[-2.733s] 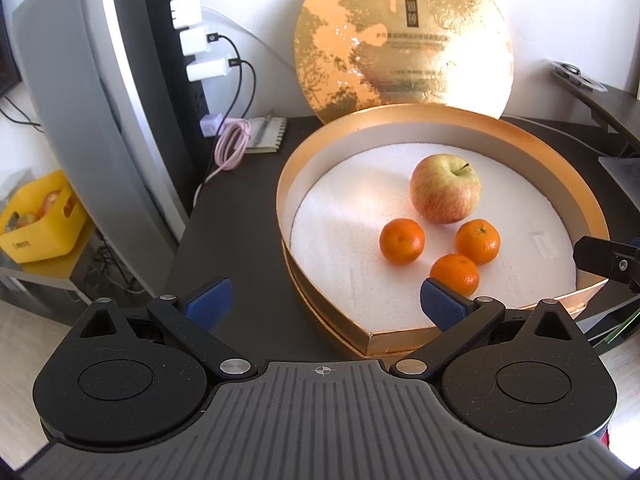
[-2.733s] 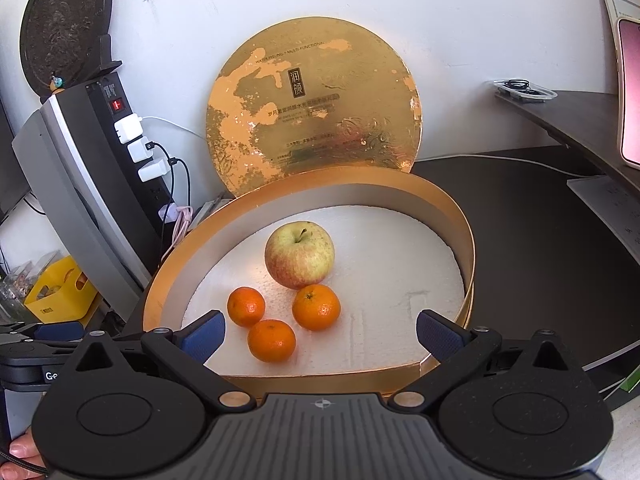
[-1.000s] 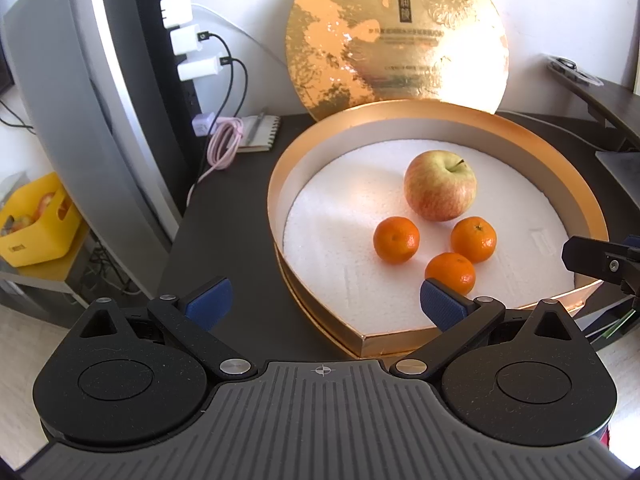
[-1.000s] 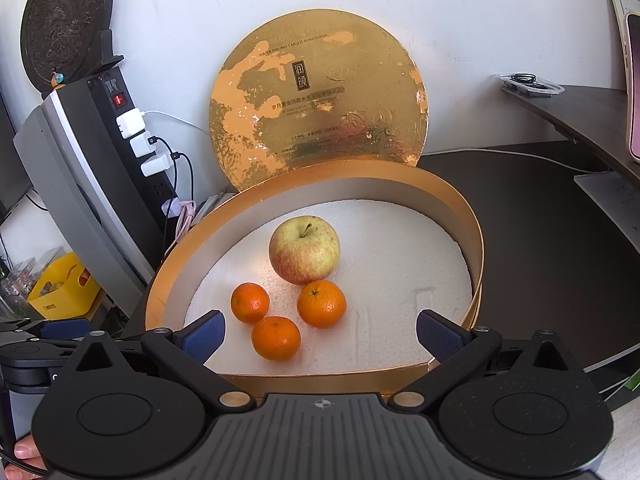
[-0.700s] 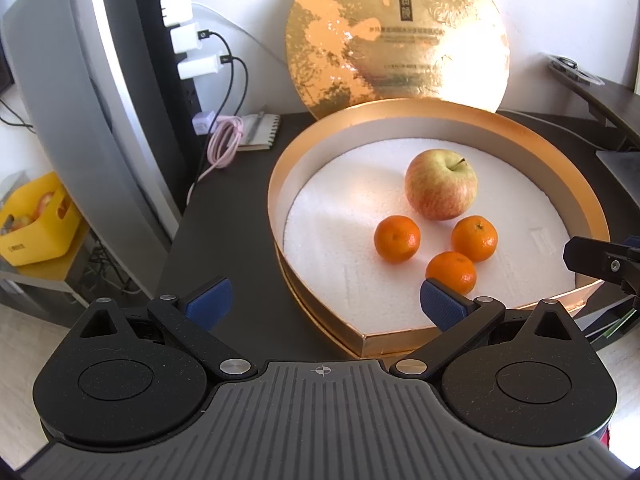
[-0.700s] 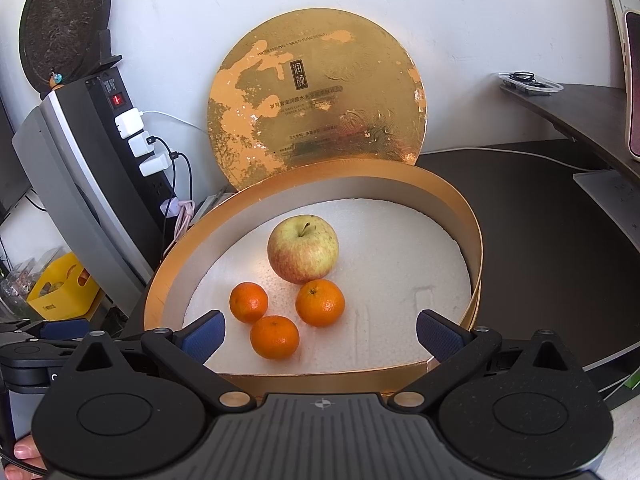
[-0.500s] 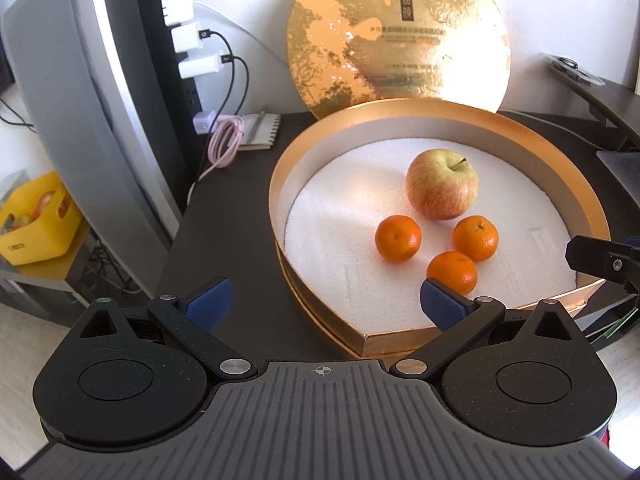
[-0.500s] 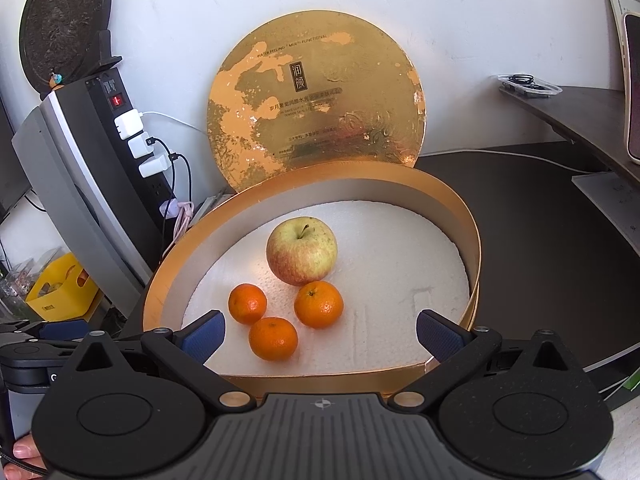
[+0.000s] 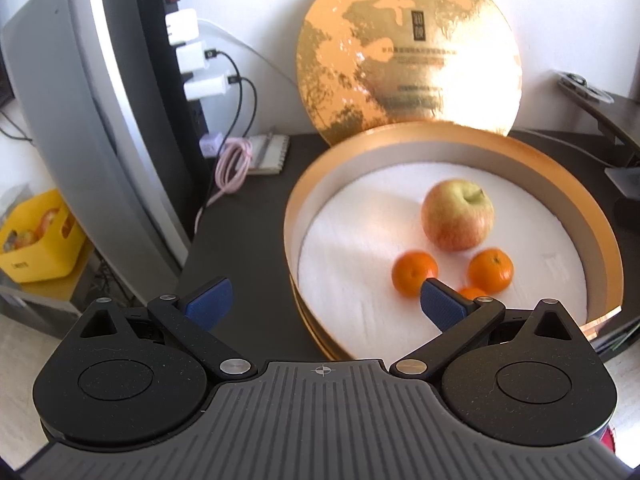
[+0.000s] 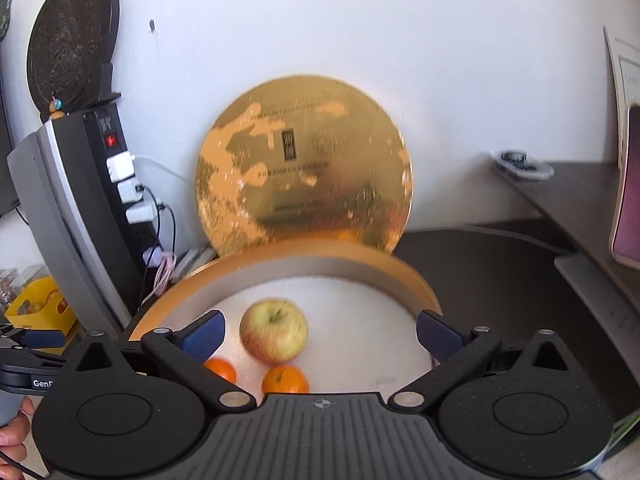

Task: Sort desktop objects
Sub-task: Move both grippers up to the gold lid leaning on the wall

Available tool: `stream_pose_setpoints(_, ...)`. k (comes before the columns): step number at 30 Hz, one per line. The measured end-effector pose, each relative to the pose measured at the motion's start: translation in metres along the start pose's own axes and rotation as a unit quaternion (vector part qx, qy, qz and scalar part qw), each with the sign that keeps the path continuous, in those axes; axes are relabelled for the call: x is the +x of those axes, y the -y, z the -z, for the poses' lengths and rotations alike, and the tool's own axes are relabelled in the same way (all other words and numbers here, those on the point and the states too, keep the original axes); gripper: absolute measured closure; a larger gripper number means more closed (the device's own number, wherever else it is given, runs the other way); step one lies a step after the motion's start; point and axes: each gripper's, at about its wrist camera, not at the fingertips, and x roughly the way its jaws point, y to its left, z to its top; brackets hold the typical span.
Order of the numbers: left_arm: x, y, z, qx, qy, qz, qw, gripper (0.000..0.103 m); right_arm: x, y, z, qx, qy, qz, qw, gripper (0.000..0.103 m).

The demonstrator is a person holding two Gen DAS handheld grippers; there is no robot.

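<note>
Taking the round gold-rimmed gift box (image 9: 604,248) on the dark desk as the landmark, and going left to right: well off its left side, below desk level, a yellow plastic bin (image 9: 38,240) holds fruit. Between that bin and the box stands a grey tower with a black power strip (image 9: 182,36), its white chargers plugged in. A coiled pink cable (image 9: 230,160) and a small spiral notepad (image 9: 268,154) lie just off the box's left rear, likely parked near the sockets.

The left gripper (image 9: 324,302) hangs over the box's near left rim, blue-padded fingers spread wide with nothing between them. Inside the box, on its white foam liner, sit a red-yellow apple (image 9: 458,214) and three small orange mandarins (image 9: 414,272), clustered right of centre and close to one another; the nearest mandarin is half hidden by a finger. The fruit already lies gathered in the box, which would fit either fruit just sorted in or fruit waiting to be taken out.

Behind the box, the round gold foil lid (image 9: 408,48) leans against the white wall, which leaves the box open. The right gripper (image 10: 320,330), in a blurred view, is also wide apart and empty, aimed over the near rim with the apple framed between its fingers.
</note>
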Motion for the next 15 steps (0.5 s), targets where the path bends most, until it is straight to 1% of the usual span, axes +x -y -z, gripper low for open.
stream_pose_setpoints(6, 0.023, -0.018, -0.036, -0.003, 0.041, 0.004, 0.9991, 0.0, 0.024, 0.018, -0.035, -0.025, 0.047, -0.016, 0.998, 0.001)
stream_pose_setpoints(8, 0.034, -0.027, -0.052, -0.003, 0.053, 0.018, 0.9984, 0.0, 0.033, 0.024, -0.046, -0.033, 0.062, -0.021, 0.997, 0.001)
stream_pose_setpoints(10, 0.045, -0.035, -0.07, -0.001, 0.071, 0.043, 0.9965, 0.0, 0.041, 0.03, -0.058, -0.042, 0.078, -0.026, 0.996, 0.001)
stream_pose_setpoints(11, 0.052, -0.038, -0.079, 0.004, 0.081, 0.049, 0.9955, 0.0, 0.045, 0.033, -0.063, -0.046, 0.085, -0.028, 0.995, 0.001)
stream_pose_setpoints(15, 0.091, -0.04, -0.115, 0.035, 0.114, 0.055, 0.9914, 0.0, 0.064, 0.047, -0.083, -0.064, 0.114, -0.037, 0.991, 0.0)
